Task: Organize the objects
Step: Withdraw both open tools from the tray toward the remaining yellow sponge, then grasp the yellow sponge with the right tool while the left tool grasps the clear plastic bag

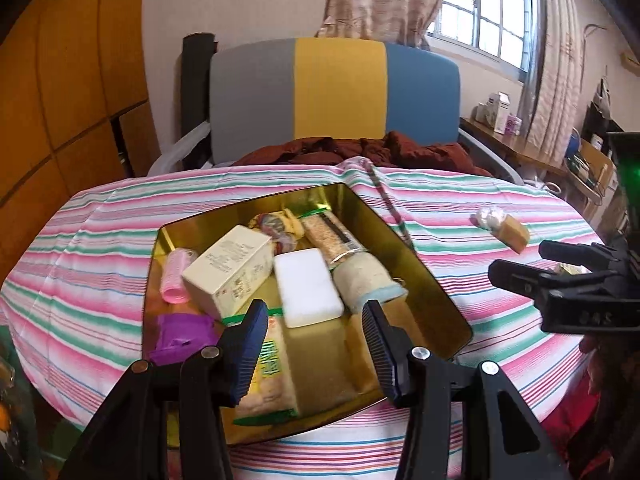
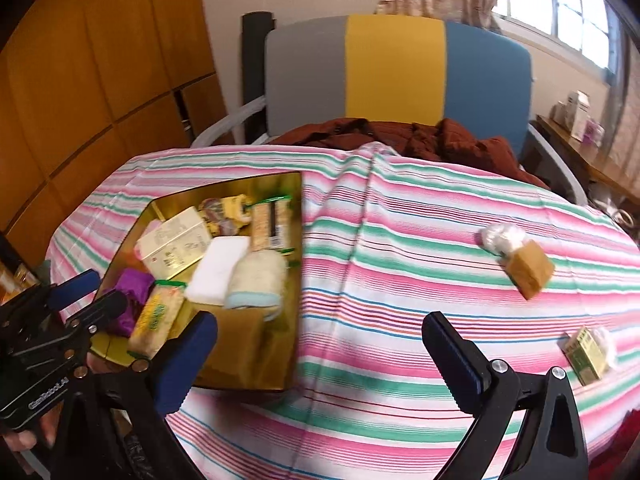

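Two hand-held grippers (image 1: 316, 316) (image 2: 320, 344) open, empty; one gold tray (image 1: 424, 276).

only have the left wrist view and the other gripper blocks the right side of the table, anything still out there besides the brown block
Observer: Yes. The right wrist view shows a small green and yellow box lying on the striped cloth, nearer to the camera than the brown block, with clear wrap beside it.
Operator: ok, is the right gripper carrying anything
Observer: No. Its fingers stand wide apart with only cloth showing between them, so nothing is held.
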`<state>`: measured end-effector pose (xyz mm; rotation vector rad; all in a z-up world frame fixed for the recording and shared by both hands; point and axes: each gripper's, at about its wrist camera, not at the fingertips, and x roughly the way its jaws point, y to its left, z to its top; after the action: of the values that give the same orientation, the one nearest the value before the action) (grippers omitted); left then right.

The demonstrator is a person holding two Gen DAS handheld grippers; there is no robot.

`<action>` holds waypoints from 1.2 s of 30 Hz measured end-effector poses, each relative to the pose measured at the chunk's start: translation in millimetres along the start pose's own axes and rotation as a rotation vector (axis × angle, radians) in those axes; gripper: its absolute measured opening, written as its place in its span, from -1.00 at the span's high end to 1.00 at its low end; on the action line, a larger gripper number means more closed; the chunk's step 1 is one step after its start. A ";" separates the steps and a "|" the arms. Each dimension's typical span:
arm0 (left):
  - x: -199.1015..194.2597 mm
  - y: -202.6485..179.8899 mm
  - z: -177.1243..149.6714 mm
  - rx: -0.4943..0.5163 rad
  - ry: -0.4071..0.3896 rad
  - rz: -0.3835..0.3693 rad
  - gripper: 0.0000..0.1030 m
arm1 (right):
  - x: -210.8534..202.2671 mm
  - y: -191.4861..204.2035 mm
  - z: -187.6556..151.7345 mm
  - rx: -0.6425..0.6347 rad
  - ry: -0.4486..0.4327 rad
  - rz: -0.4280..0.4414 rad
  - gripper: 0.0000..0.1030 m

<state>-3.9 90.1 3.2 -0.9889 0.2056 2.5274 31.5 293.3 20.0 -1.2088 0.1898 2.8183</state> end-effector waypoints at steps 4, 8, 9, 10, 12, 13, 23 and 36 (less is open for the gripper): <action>3.0 -11.9 0.7 0.021 0.004 -0.031 0.04 | 3.7 -20.0 0.6 0.038 0.025 -0.053 -0.99; 6.7 -21.9 0.1 0.049 0.012 -0.065 0.04 | 10.3 -39.0 -2.2 0.086 0.063 -0.085 -0.99; 7.3 -25.2 0.2 0.058 0.013 -0.072 0.04 | 11.5 -43.6 -3.0 0.097 0.071 -0.096 -0.99; 8.1 -27.3 0.7 0.065 0.015 -0.077 0.04 | 13.1 -48.0 -4.0 0.108 0.079 -0.102 -0.99; 9.3 -34.1 2.4 0.081 0.020 -0.088 0.04 | 16.6 -55.1 -6.2 0.124 0.098 -0.108 -0.99; 9.6 -38.0 3.8 0.091 0.020 -0.096 0.03 | 17.9 -58.6 -7.0 0.130 0.107 -0.117 -0.99; 10.9 -74.8 21.1 0.157 0.007 -0.178 0.02 | 15.5 -119.2 -2.5 0.223 0.155 -0.186 -0.99; 26.8 -105.8 36.4 0.171 0.043 -0.253 0.00 | 19.7 -227.2 3.6 0.375 0.225 -0.264 -0.99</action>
<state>1.7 204.6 13.4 -0.9380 0.2853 2.2220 40.8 519.0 -11.3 -1.3389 0.5042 2.2893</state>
